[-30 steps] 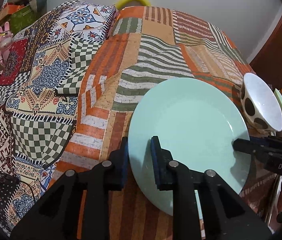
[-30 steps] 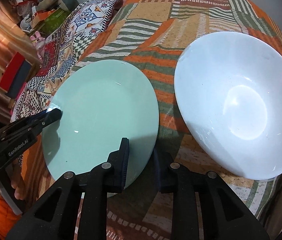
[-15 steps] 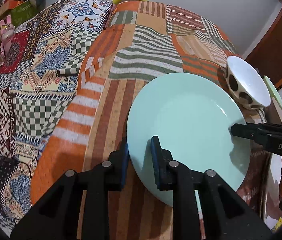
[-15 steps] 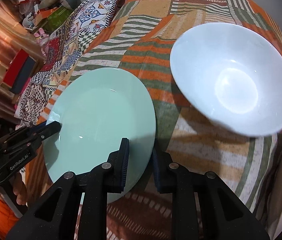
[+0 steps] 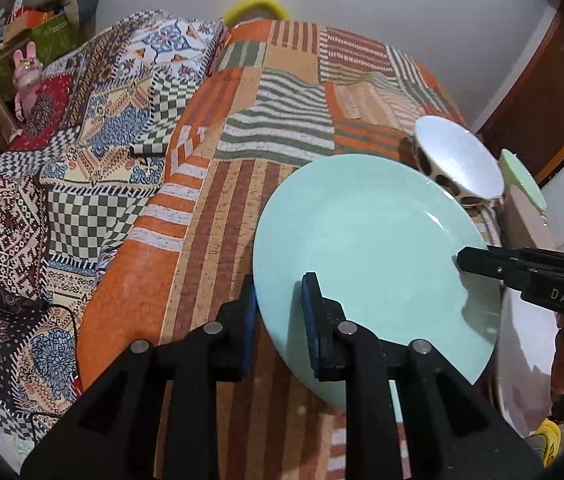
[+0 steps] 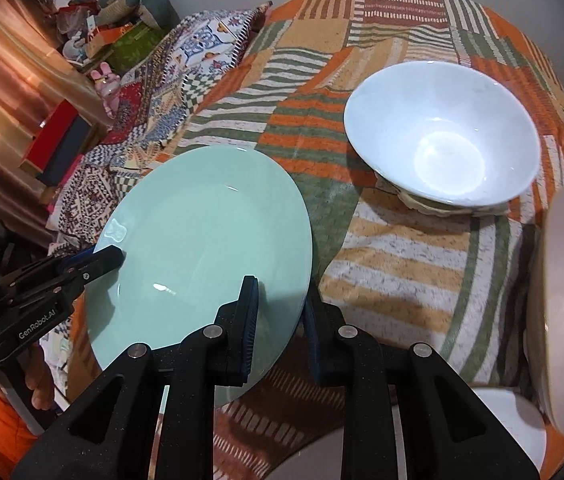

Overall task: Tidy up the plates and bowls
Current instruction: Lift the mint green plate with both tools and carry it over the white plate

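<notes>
Plate (image 5: 366, 248) pinched at opposite rims — left tool (image 5: 280, 312), right tool (image 6: 280, 312) both clamped.

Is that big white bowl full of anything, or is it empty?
Empty. The right wrist view looks straight into the white bowl on the patchwork bedspread: only its bare glossy bottom shows.

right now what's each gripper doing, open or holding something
left gripper: shut on the mint green plate, gripping its near rim.
right gripper: shut on the same plate's opposite rim.
</notes>
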The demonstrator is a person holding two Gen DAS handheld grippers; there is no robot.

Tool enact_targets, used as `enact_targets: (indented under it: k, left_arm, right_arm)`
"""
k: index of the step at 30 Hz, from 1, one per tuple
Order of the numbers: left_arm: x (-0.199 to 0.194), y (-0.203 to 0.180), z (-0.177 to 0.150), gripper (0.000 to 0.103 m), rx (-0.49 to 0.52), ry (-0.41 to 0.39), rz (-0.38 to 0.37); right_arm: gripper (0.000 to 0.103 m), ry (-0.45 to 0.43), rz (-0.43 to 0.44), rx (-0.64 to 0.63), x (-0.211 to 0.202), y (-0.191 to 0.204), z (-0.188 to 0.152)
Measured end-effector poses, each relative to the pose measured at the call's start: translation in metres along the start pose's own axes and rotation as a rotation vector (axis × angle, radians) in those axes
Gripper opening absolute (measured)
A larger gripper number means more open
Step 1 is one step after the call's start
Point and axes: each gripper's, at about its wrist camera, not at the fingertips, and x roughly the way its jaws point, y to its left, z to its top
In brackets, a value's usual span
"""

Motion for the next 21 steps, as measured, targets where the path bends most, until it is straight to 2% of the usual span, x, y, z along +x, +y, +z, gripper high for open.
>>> enact_targets:
  k: [5, 21]
  left_arm:
    - [-0.027, -0.011, -0.003, 0.021, 0.029, -0.05, 0.003]
    - [-0.09, -0.056, -0.021, 0.021, 0.09, -0.134, -0.018]
  right_arm:
    - [0.02, -0.033, 0.014, 0.007, -0.018, 0.002, -0.008]
    - [0.02, -0.144, 0.029, 0.006, -0.077, 0.002, -0.037]
